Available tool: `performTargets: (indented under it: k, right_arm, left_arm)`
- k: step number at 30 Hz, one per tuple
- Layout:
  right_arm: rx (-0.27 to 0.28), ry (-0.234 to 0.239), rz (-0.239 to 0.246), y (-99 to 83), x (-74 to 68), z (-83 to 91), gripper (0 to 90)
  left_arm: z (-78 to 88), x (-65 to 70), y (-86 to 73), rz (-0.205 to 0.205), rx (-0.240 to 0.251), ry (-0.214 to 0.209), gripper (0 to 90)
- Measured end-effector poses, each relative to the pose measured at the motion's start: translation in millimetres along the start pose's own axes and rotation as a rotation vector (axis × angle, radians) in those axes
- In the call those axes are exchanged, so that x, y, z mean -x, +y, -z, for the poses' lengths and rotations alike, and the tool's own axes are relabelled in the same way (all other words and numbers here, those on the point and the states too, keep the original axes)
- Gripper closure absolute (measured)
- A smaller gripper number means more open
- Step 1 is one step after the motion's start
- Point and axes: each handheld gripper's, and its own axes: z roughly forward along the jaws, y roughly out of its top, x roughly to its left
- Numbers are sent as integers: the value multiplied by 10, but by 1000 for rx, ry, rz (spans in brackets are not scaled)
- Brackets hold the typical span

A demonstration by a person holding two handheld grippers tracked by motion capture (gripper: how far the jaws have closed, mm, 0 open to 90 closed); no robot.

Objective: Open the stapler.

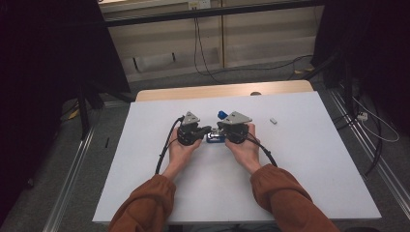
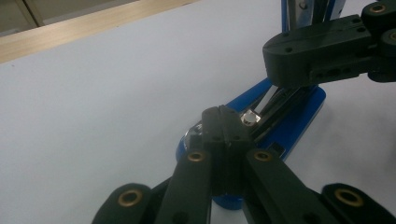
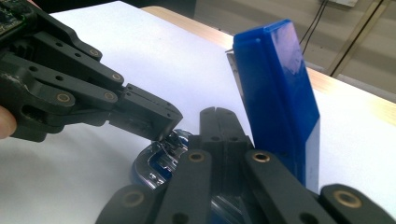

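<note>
High view: the person's hands hold the left claw (image 1: 205, 129) and the right claw (image 1: 220, 127) tip to tip at the middle of the white bench (image 1: 309, 159), and a small blue stapler (image 1: 215, 137) lies right between and under the two tips. Its blue lid stands up just behind the right claw. A small pale piece (image 1: 273, 120) lies well off to the far side of the right claw, untouched.

Left gripper view: the left claw (image 2: 226, 122) has its jaws drawn fully together, with nothing clamped between them. Its tip rests over the open stapler (image 2: 292, 122), just beside a small shiny metal part (image 2: 250, 117) in the channel. The right claw (image 2: 280, 58) hangs ahead and above, over the far end of the stapler.

Right gripper view: the right claw (image 3: 218, 122) is likewise closed on itself and holds nothing. The raised blue lid (image 3: 275, 88) stands upright just to its right, and the shiny metal inside of the stapler (image 3: 161, 156) lies below its tip. The left claw (image 3: 159, 119) comes in from the left with its tip down at that metal part.

As I judge it, the lid is already swung open and the channel exposed. The work inside the channel is in hand, and closing the lid is still to come.
</note>
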Motion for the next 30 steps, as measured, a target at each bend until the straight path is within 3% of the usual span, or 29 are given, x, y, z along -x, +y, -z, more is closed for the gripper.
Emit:
performTargets:
  k: [5,13,30]
  right_arm:
    - [7,-24,-6,-1,-19,-2,900]
    - [35,-48,-6,73,106,105,900]
    - [37,-36,-14,70,132,118,900]
  left_arm:
    - [0,2,2,0,-3,0,900]
    - [2,-3,1,6,-4,-5,900]
    - [0,-8,-9,13,6,-9,900]
